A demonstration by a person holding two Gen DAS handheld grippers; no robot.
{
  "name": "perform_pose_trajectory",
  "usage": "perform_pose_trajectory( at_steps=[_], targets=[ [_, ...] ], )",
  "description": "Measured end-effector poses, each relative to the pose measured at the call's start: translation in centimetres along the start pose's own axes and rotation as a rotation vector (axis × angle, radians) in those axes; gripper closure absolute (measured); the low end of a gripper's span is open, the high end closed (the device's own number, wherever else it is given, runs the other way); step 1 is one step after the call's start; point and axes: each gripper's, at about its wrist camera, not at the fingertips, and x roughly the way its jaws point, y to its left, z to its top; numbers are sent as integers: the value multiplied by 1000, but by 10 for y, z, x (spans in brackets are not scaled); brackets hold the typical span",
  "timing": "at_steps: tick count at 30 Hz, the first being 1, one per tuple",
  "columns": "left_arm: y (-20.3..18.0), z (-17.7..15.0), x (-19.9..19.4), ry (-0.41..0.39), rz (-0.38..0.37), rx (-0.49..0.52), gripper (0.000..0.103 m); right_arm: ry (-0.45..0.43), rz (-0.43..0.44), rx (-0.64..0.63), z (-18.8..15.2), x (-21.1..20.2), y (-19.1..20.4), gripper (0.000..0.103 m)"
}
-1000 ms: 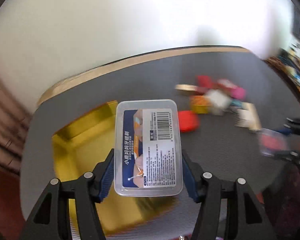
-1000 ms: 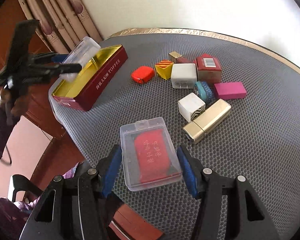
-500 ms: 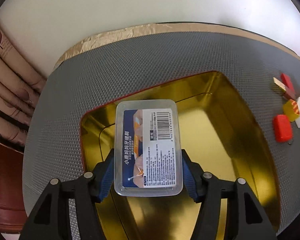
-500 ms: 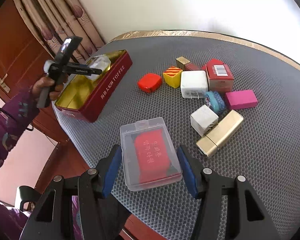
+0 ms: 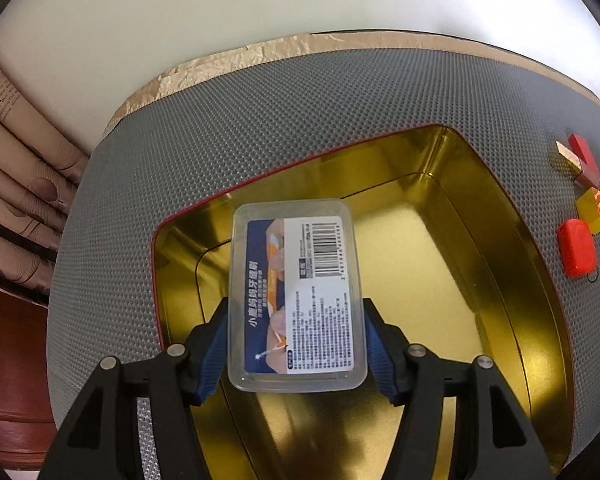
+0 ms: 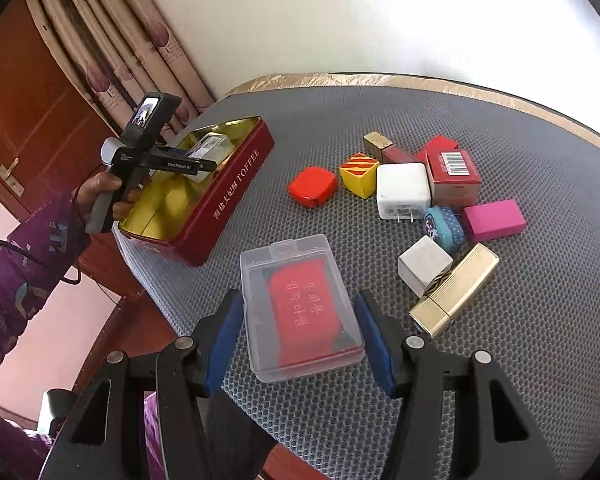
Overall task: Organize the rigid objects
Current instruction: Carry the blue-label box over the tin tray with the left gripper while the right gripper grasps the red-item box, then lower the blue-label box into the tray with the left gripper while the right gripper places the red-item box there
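Our left fingers (image 5: pixel 212 344) press their blue pads against the long sides of a clear plastic box with a barcode label (image 5: pixel 296 296), so the left gripper (image 5: pixel 296 340) is clamped on it. We hold that box inside the open mouth of the red toffee tin (image 5: pixel 500 248), above its gold floor; whether it touches the floor we cannot tell. From the right wrist view the tin (image 6: pixel 228 200) sits at the table's left edge, with our left hand (image 6: pixel 100 196) around the gripper handle beside it. Our right gripper (image 6: pixel 300 320) squeezes a second clear case holding a red card (image 6: pixel 300 304), tilted above the grey mesh mat (image 6: pixel 500 360). Beyond it, well apart from the tin, lies a loose cluster: a red rounded box (image 6: pixel 313 186), a yellow striped block (image 6: pixel 359 174), a white charger (image 6: pixel 402 190), a pink block (image 6: pixel 494 220) and a gold lighter (image 6: pixel 454 290).
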Motion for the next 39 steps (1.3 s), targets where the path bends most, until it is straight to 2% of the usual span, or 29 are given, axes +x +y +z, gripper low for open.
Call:
perform_pose_trajectory(
  at_steps=[3, 7, 18, 22, 25, 29, 33, 37, 39],
  targets=[
    [-3, -1, -3, 8, 10, 1, 40, -5, -4, -1, 0, 0, 0, 48],
    [-8, 0, -7, 28, 64, -4, 40, -16, -1, -3, 4, 0, 2, 48],
    [-1, 1, -24, -40, 43, -18, 39, -47, 28, -35, 22, 4, 24, 48],
    [10, 0, -35, -84, 28, -50, 38, -54, 46, -49, 34, 9, 33, 48],
    [23, -4, -40, -92, 51, -102, 38, -59, 65, -73, 49, 15, 44, 48],
    [37, -34, -65, -138, 12, -239, 38, -65, 92, -140, 77, 32, 71, 48],
    [39, -76, -100, -175, 61, -355, 38, -46, 128, -187, 106, 63, 102, 48],
    [32, -117, -124, -157, 125, -437, 38, -11, 154, -217, 131, 102, 129, 48],
    [25, -148, -139, -164, 117, -504, 38, 12, 170, -214, 143, 127, 136, 48]
  ],
)
